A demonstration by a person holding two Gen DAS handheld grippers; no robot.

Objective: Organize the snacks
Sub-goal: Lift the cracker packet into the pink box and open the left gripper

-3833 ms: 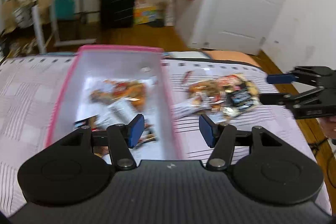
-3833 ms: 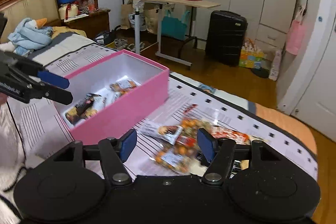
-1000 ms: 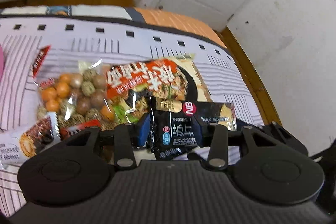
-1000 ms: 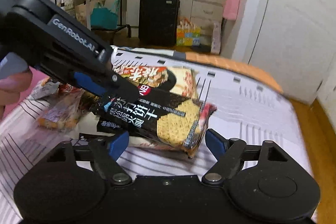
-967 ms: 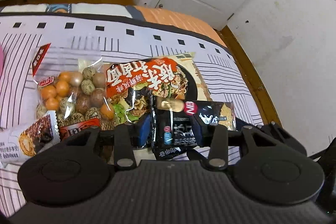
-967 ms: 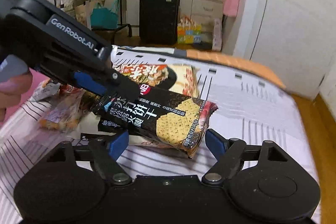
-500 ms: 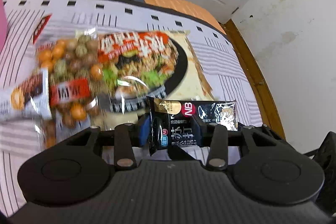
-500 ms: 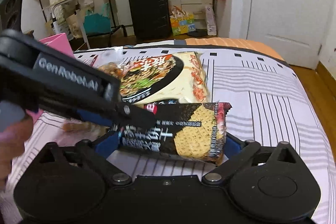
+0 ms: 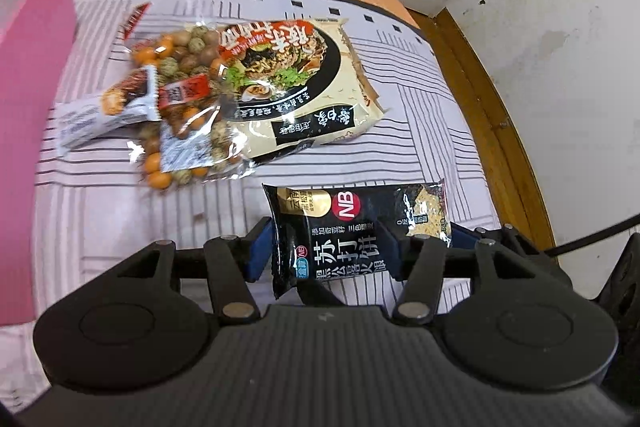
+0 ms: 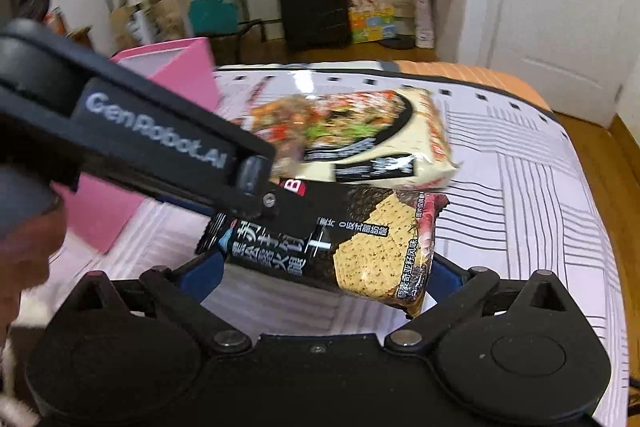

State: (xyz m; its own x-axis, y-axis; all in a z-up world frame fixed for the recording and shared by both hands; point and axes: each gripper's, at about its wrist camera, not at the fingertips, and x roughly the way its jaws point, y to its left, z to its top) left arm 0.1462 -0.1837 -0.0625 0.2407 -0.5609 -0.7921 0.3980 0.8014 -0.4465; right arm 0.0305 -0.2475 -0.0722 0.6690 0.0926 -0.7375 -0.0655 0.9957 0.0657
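Observation:
My left gripper (image 9: 326, 253) is shut on a black soda-cracker packet (image 9: 352, 227) and holds it above the striped bedspread. In the right wrist view the same packet (image 10: 360, 247) hangs between my right gripper's wide-open fingers; my right gripper (image 10: 320, 275) does not grip it. The left gripper's arm (image 10: 152, 139) crosses that view from the left. A noodle pack (image 9: 296, 83), a bag of round nuts (image 9: 180, 99) and a small white bar wrapper (image 9: 104, 111) lie on the bed. The pink box (image 9: 28, 75) stands at the left.
The bed's right edge drops to a wooden floor (image 9: 492, 99) by a white wall. A black suitcase (image 10: 312, 3), a folding table and a white door (image 10: 560, 19) stand beyond the bed's far end.
My left gripper has lifted the cracker packet off the pile and drawn it back, towards the box side. The right gripper's fingers have opened wider around the packet.

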